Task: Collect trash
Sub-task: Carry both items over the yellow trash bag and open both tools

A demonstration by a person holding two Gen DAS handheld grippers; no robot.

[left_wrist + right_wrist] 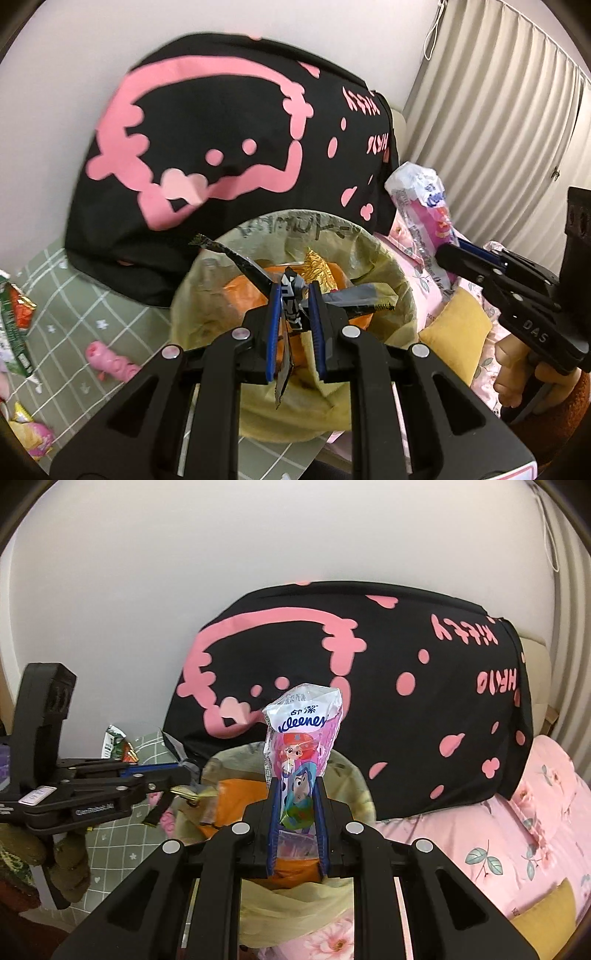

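The left gripper (293,291) pinches a crumpled silver-black wrapper (291,295); the right gripper (297,801) clamps a pink Kleenex tissue pack (301,738), both over the bin (369,243) lined with a yellowish bag and holding orange wrappers (243,291).

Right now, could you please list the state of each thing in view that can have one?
left gripper: shut on dark foil wrapper, over the bin.
right gripper: shut on tissue packet, upright.
trash bin: open, lined with a yellowish bag, partly filled with orange trash.
green carton: lying on the green sheet, uncollected.
pink toy: lying on the sheet.

Bed (517,812) — black pillow (369,686), lined bin (402,291), wrappers (16,328)
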